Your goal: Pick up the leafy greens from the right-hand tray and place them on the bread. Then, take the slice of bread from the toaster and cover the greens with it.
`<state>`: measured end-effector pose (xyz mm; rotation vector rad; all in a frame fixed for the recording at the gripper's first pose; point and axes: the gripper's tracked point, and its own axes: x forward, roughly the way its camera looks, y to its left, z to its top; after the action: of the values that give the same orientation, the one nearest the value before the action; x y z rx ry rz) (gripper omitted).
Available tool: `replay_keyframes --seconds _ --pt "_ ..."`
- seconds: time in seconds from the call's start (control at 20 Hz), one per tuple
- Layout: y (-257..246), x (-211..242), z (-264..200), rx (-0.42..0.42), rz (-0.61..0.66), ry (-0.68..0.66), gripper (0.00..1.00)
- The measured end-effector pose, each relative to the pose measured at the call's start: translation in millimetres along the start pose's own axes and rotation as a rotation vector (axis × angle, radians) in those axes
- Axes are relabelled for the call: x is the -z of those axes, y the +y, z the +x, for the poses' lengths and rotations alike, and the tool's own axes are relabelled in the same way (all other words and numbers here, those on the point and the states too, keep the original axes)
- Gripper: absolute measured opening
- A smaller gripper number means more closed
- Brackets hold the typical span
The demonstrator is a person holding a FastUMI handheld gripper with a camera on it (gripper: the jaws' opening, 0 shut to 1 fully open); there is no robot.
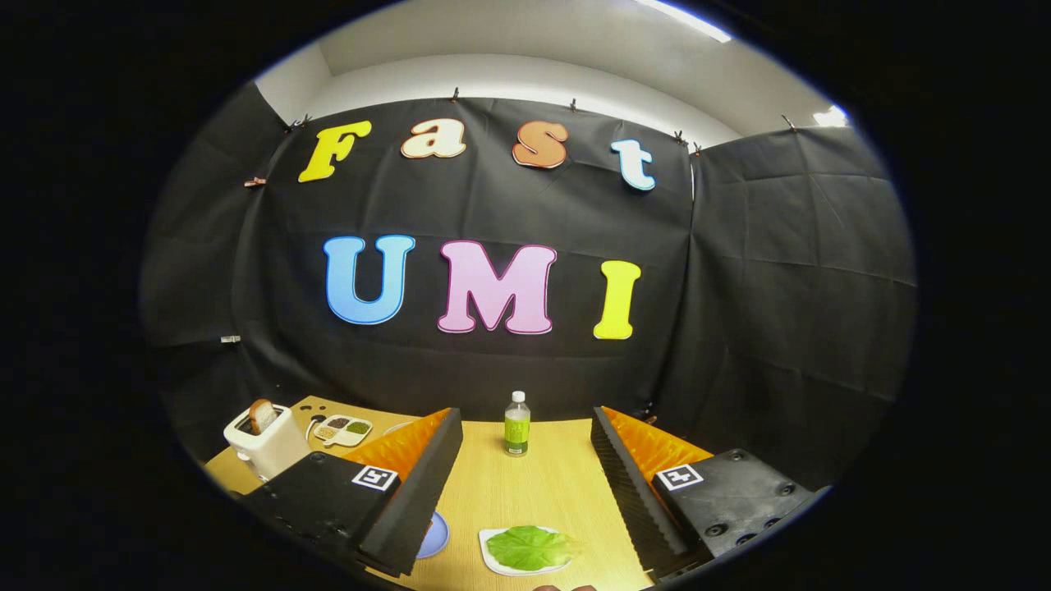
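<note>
The gripper [525, 460] is held above the table [558, 492], its fingers spread wide and nothing caught between them; no contact with anything is seen. Between the two fingers, low and near, the greens [530, 547] are seen lying flat on a small white tray [491, 556], untouched, with open table on each side. Just beside the left finger, a blue plate [435, 535] is glimpsed, mostly hidden by that finger; whether bread lies on it cannot be told. Further ahead, in the gap between the fingers, a bottle [516, 423] with a green label and white cap is stood upright near the table's far edge. Off to the left, beyond the left finger, a white toaster [267, 443] is seen with a slice [262, 415] poking up out of its slot. Just to the right of the toaster, a divided dish [345, 429] with small dark and green fillings is laid on the table, partly behind the left finger
</note>
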<state>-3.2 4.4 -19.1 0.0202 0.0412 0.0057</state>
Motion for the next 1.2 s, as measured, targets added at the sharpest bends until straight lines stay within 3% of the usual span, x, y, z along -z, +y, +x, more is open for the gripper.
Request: replay_keyframes --seconds 0.7,1.2 --pt "-19.2 54.4 34.9 -0.065 0.039 0.165 0.98" --pt "-13.2 192.1 49.5 -0.200 0.013 0.465 0.98"
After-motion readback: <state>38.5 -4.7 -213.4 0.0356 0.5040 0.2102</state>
